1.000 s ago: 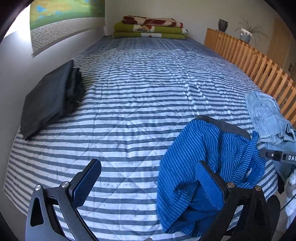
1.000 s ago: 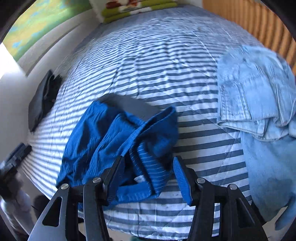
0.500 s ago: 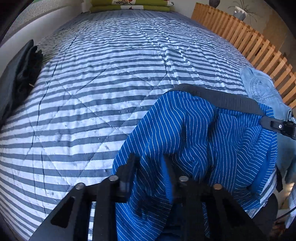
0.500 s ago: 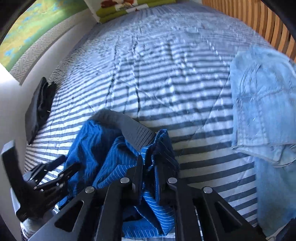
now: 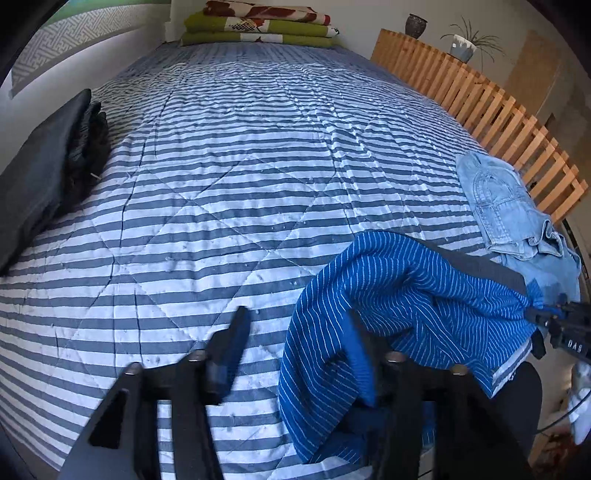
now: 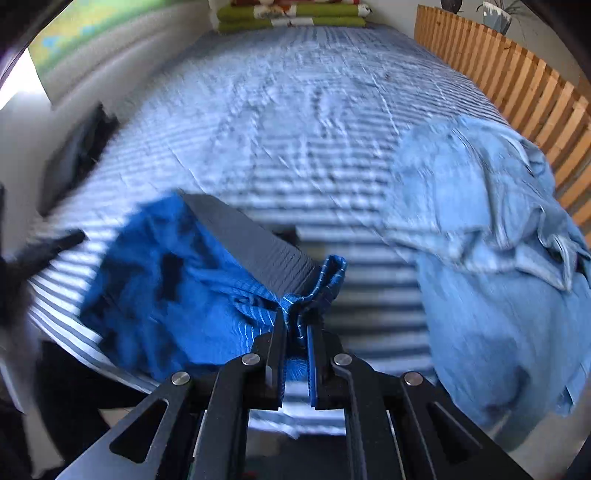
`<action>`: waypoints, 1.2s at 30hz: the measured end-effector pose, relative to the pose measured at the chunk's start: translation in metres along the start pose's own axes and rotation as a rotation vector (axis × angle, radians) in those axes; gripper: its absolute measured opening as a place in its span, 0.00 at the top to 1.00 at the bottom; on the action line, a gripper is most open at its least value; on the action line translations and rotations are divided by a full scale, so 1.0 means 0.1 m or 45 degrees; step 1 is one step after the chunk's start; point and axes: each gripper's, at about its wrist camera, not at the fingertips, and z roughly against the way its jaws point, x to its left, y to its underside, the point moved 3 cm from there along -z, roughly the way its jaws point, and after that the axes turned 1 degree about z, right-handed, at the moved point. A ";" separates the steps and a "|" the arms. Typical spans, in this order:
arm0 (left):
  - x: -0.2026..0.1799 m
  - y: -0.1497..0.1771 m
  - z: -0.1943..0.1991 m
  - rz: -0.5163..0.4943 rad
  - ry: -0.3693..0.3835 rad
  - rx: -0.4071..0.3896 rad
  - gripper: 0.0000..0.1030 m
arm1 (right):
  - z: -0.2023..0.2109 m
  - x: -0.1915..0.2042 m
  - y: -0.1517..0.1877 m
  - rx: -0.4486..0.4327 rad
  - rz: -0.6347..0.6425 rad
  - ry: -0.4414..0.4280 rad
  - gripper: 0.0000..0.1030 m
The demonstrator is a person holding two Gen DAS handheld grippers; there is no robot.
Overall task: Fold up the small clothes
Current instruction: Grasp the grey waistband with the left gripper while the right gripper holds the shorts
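Observation:
Blue pinstriped shorts [image 5: 417, 295] with a dark grey waistband [image 6: 255, 247] lie crumpled near the front edge of the striped bed [image 5: 240, 166]. My left gripper [image 5: 297, 321] is open. Its right finger [image 5: 360, 354] is under a fold of the shorts and its left finger [image 5: 232, 343] is over bare bedspread. My right gripper [image 6: 295, 325] is shut on a bunched edge of the shorts [image 6: 162, 288] beside the waistband. It also shows at the right edge of the left wrist view, pinching the cloth [image 5: 554, 325]. The right wrist view is motion-blurred.
A crumpled light blue denim garment [image 5: 506, 206] [image 6: 480, 229] lies to the right of the shorts. A folded black garment [image 5: 40, 173] sits at the left edge. Folded green and red blankets [image 5: 258, 26] lie at the far end. A wooden slatted rail [image 5: 480, 107] runs along the right.
Both grippers closed on the shorts half a second ago. The left has since opened and drawn back left, while the right stays shut and has pulled its edge of the shorts rightward.

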 end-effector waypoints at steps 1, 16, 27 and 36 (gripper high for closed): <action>-0.01 -0.01 -0.06 0.012 0.005 0.010 0.30 | -0.04 -0.04 0.07 0.020 -0.013 -0.017 0.86; -0.39 -0.05 -0.74 -0.057 0.121 0.202 0.88 | -0.47 -0.41 -0.39 0.092 -0.326 -0.363 0.53; -0.13 -0.48 0.35 -0.024 0.111 -0.122 0.94 | 0.57 0.13 -0.99 -0.326 -0.109 -0.315 0.95; 0.08 0.28 0.89 -0.209 0.073 -0.057 0.45 | 0.49 0.51 -0.28 -0.185 0.201 -0.223 0.82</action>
